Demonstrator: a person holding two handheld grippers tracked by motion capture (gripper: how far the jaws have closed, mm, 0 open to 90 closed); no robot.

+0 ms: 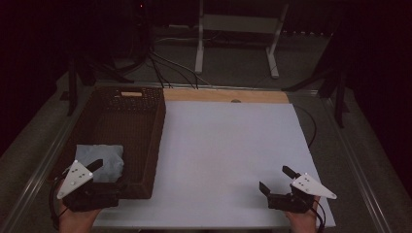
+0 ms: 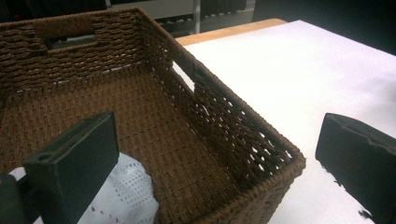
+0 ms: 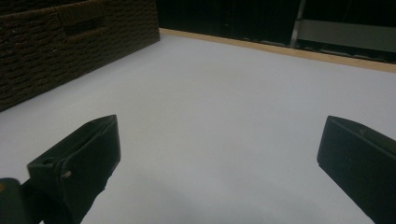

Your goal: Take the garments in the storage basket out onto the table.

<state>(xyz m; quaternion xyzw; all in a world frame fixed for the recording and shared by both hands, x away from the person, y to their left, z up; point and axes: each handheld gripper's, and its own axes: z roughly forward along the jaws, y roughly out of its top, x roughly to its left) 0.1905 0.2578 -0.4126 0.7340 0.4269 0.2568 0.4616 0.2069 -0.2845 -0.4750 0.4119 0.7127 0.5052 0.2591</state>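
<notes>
A dark brown wicker basket [image 1: 145, 121] stands on the left part of the table. A pale grey-blue cloth [image 1: 109, 155] lies in its near end, and it looks white with small dots in the left gripper view [image 2: 128, 189]. My left gripper [image 1: 111, 175] hangs open over the basket's near right corner. One jaw is above the cloth and the other is outside the wall [image 2: 233, 116]. My right gripper [image 1: 277, 179] is open and holds nothing, low over the white sheet [image 1: 228, 155] near its front right. The basket's side [image 3: 70, 42] lies to its far left.
A wooden strip [image 1: 228, 95] runs along the far edge of the sheet. Beyond the table stand a white frame [image 1: 238, 29] and dark cables [image 1: 160, 65] on the floor. Black stands [image 1: 340, 92] flank the table. The sheet's front edge lies close to both hands.
</notes>
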